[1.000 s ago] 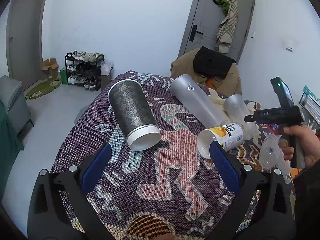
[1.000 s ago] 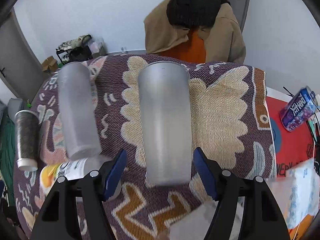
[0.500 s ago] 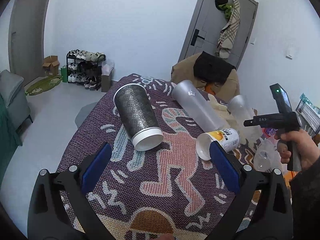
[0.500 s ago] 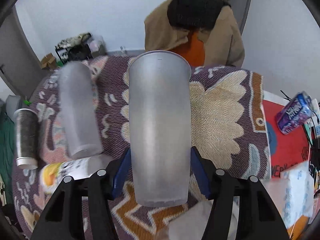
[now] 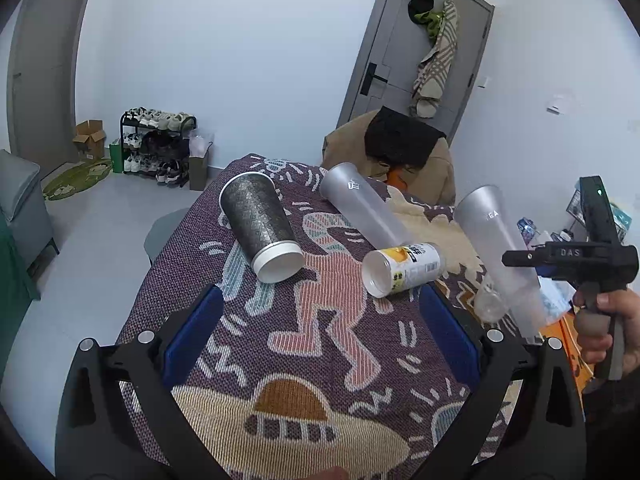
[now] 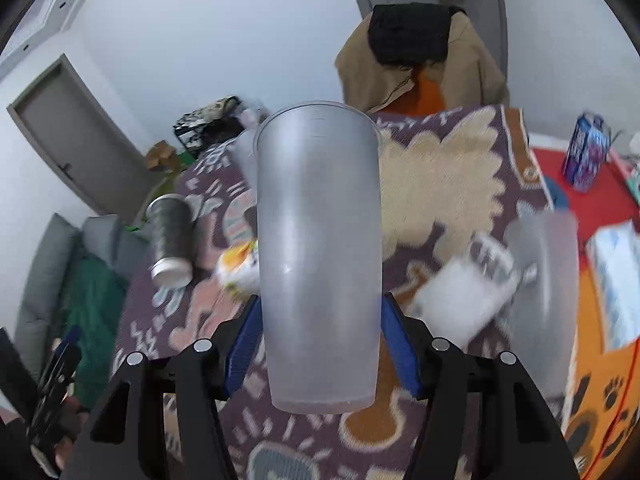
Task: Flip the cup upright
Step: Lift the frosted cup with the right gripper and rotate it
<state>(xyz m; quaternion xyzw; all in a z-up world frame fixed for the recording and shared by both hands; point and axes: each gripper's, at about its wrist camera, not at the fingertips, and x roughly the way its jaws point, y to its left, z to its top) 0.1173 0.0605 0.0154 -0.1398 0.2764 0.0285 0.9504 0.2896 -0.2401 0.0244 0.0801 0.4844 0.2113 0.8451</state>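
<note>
My right gripper [image 6: 320, 344] is shut on a tall frosted plastic cup [image 6: 318, 248], its blue pads pressing the cup's lower sides. The cup is lifted off the table and tilts mouth-up; it also shows in the left wrist view [image 5: 496, 252] at the right. My left gripper [image 5: 316, 340] is open and empty above the near part of the patterned tablecloth [image 5: 312, 364]. On the cloth lie a dark patterned cup [image 5: 260, 224], a second frosted cup [image 5: 364, 208] and a yellow-and-white printed cup [image 5: 404, 268], all on their sides.
A chair draped with a brown coat [image 5: 400, 152] stands behind the table. A clear upright cup [image 6: 540, 276], a crumpled clear cup [image 6: 472, 288], a tissue pack [image 6: 616, 276] and a blue can [image 6: 584, 152] are at the right.
My right gripper closed on the frosted cup, lifted it off the cloth and tilted it toward upright. My left gripper drew back slightly and stayed open.
</note>
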